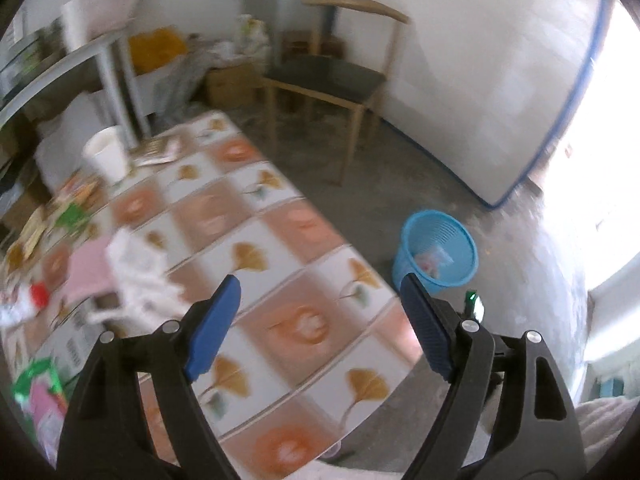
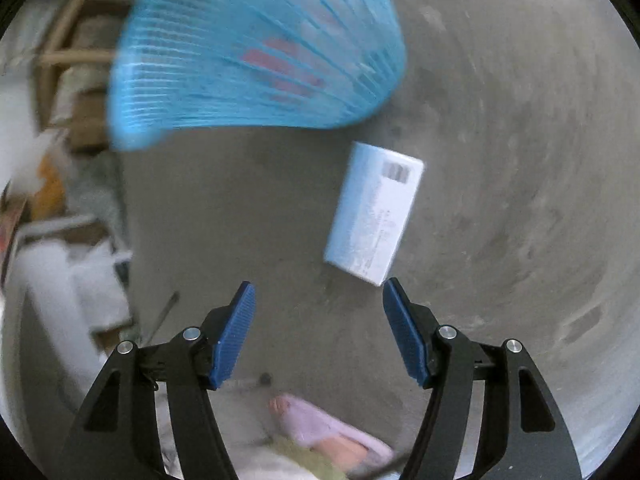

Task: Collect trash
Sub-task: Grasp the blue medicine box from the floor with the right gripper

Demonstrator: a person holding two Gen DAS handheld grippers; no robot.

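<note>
My left gripper (image 1: 320,286) is open over a table with a leaf-patterned cloth (image 1: 280,264), nothing between its blue pads. Trash lies on the table's left side: crumpled white paper (image 1: 140,276), a pink item (image 1: 86,270), a red cap (image 1: 39,294), wrappers (image 1: 72,216) and a white cup (image 1: 106,154). A blue mesh trash basket (image 1: 436,250) stands on the floor right of the table, with some trash inside. My right gripper (image 2: 319,286) is open low over the concrete floor. A light blue and white box (image 2: 374,210) lies flat just ahead of its right fingertip, below the blue basket (image 2: 256,52).
A wooden chair (image 1: 328,80) stands beyond the table, with boxes and bags (image 1: 224,76) in the corner and a white shelf (image 1: 60,64) at left. A white panel (image 1: 480,88) leans at right. A foot in a pink slipper (image 2: 320,428) is beneath the right gripper.
</note>
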